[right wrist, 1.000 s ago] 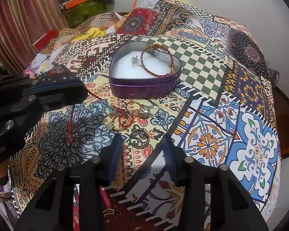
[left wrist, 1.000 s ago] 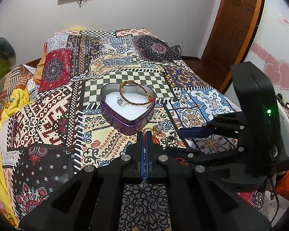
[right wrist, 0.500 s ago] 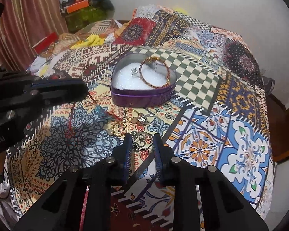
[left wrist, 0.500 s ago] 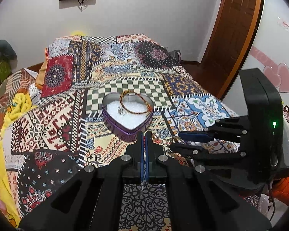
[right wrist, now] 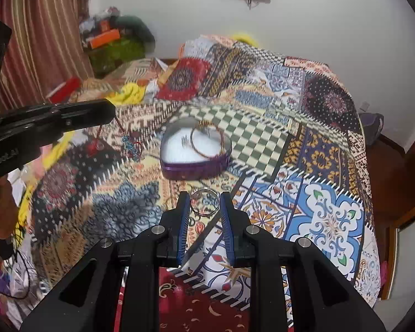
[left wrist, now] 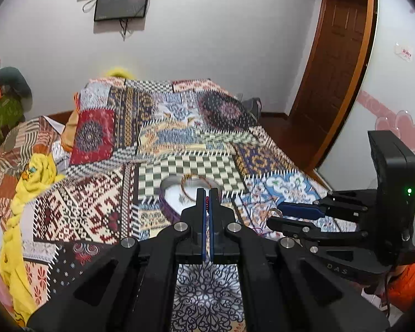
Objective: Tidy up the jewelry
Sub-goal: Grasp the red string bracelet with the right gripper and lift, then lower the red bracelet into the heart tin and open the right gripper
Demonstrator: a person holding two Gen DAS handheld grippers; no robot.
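Observation:
A purple heart-shaped tin (right wrist: 196,166) with white lining sits on the patchwork bedspread; a gold bangle (right wrist: 207,142) and a small silver piece lie inside. It also shows in the left wrist view (left wrist: 167,207). My left gripper (left wrist: 207,200) is shut on a red cord necklace (right wrist: 127,144) that hangs from it with a blue pendant, left of the tin. My right gripper (right wrist: 204,203) is shut on a silver ring (right wrist: 204,202), held above the bedspread in front of the tin. The right gripper also shows in the left wrist view (left wrist: 276,215).
The patchwork bedspread (right wrist: 304,166) covers the bed. A few loose jewelry pieces (right wrist: 170,200) lie on it just before the tin. A yellow cloth (left wrist: 27,188) lies at the left edge. Clutter stands by the curtain (right wrist: 110,44); a wooden door (left wrist: 332,83) is at right.
My right gripper closed on the silver ring and lifted it off the bedspread. My left gripper rose with the red cord necklache hanging from it. Both views pulled back from the tin.

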